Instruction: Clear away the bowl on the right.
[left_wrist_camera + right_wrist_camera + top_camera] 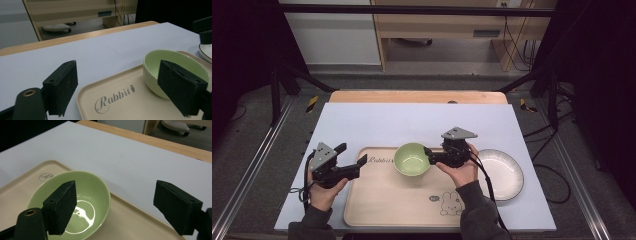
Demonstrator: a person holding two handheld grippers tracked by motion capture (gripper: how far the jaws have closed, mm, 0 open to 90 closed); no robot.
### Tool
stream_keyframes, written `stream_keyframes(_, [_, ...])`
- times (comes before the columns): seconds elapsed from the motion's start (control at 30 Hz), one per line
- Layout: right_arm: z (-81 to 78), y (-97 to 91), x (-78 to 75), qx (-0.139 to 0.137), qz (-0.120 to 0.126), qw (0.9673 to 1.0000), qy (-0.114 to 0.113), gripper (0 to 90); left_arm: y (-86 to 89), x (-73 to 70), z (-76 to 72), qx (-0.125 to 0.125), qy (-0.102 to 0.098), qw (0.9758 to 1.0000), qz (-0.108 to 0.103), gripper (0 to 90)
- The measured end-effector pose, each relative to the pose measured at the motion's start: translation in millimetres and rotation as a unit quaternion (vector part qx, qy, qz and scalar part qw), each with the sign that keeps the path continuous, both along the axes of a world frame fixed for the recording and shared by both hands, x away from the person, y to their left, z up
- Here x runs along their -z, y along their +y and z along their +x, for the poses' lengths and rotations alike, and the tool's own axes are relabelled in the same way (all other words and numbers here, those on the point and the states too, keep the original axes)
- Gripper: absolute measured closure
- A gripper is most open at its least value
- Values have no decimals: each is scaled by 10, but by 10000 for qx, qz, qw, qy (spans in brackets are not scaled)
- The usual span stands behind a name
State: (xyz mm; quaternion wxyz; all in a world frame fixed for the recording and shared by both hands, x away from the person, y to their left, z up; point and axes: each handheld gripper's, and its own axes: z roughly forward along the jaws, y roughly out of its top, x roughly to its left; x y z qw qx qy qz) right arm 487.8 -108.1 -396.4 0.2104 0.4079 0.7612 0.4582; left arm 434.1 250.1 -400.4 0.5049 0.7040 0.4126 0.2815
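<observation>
While upright on tray [377, 200], bowl [411, 159] opens upward, round.

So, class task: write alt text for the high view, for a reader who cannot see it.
A green bowl sits on a beige rabbit-print tray, the open right gripper just beside its rim. The open left gripper hovers at the tray's left edge; a white plate lies right.

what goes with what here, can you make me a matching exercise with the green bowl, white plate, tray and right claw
Column one:
1. green bowl
2. white plate
3. tray
4. right claw

Column two:
a. lies on the white sheet, right of the tray
b. open, at the bowl's right rim, gripping nothing
c. stands on the tray's far part
d. beige, printed with a rabbit and the word Rabbit

Pairs: 1-c, 2-a, 3-d, 4-b
</observation>
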Motion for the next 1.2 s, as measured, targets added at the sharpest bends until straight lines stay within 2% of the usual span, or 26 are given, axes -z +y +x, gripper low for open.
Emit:
stream_keyframes(0.17, [-85, -106, -25, 22, 140, 9999, -50, 186, -7, 9, 5, 16, 30, 10000, 25, 154])
stream_keyframes(0.27, [-162, -227, -30, 102, 144, 9997, -197, 177, -16, 24, 10, 33, 73, 9999, 72, 153])
stream_keyframes(0.6, [-290, -514, 33, 245, 313, 9985, -384, 159, -5, 39, 10, 20, 102, 9999, 123, 149])
stream_keyframes(0.73, [-341, -598, 52, 203, 389, 9981, -436, 157, -8, 58, 12, 13, 130, 9998, 149, 149])
stream_keyframes(1.0, [-439, -746, 95, 256, 401, 9972, -576, 139, -10, 89, 15, 18, 177, 9996, 200, 149])
stream_keyframes(1.2, [-481, -813, 149, 316, 296, 9977, -525, 135, 4, 113, 13, 40, 215, 9995, 211, 155])
